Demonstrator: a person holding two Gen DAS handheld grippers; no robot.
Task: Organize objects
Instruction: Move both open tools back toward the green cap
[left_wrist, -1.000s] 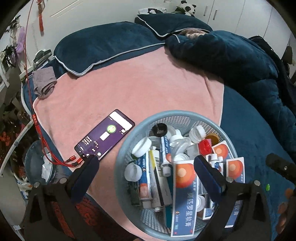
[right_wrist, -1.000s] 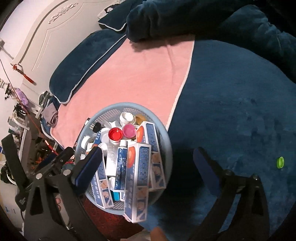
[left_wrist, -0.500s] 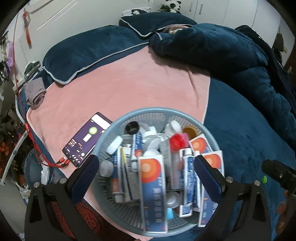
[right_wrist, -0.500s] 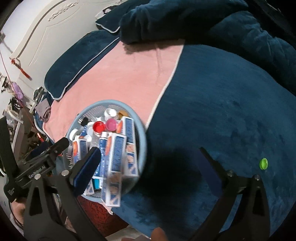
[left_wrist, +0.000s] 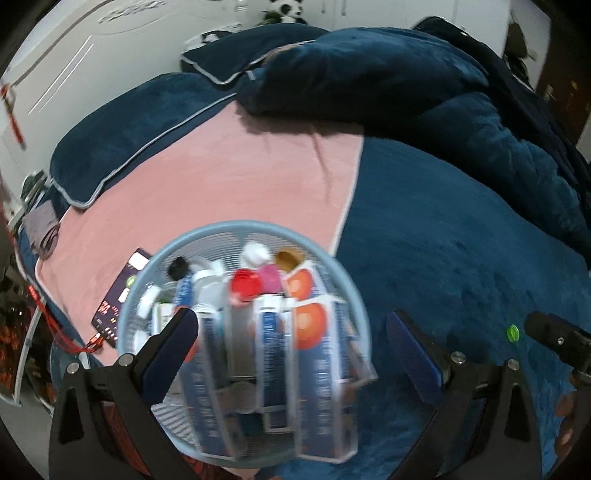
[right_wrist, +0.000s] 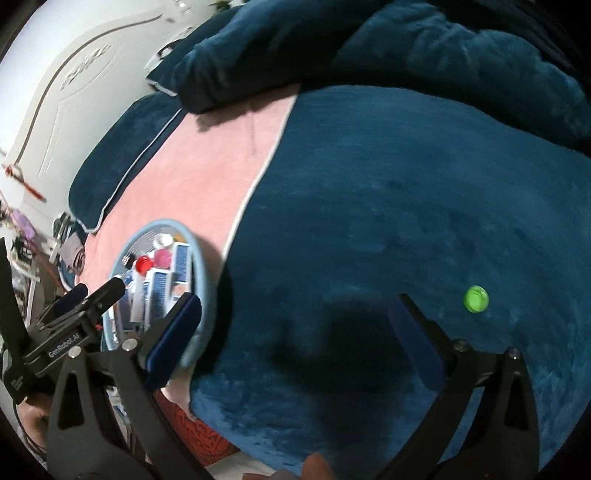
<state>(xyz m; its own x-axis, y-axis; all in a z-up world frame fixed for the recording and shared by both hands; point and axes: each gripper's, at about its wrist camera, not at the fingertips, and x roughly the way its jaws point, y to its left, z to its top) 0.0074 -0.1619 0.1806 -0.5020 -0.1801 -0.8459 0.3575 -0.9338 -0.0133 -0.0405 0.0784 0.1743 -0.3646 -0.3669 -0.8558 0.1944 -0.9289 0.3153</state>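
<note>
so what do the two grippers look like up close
Both match: black angular frames with triangular cut-outs and silver screw heads, each carrying two flat dark blue pads. The left gripper bears white "GenRobot.AI" lettering on its side, seen from the right wrist. The right gripper shows no marking. No cables or sleeves show.

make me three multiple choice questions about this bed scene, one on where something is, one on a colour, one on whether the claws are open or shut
1. Where does the small loose cap lie?
A. inside the basket
B. on the dark blue blanket
C. on the pink towel

2. What colour is that cap?
A. bright green
B. red
C. white

3. How do the two claws stand?
A. both shut on boxes
B. left shut, right open
C. both open and holding nothing

Answers:
1. B, it sits alone on the blue blanket, well to the right of the basket and the pink towel.
2. A, it shows as bright green in both wrist views.
3. C, the left claw and the right claw each have fingers spread wide with nothing between them.
</note>
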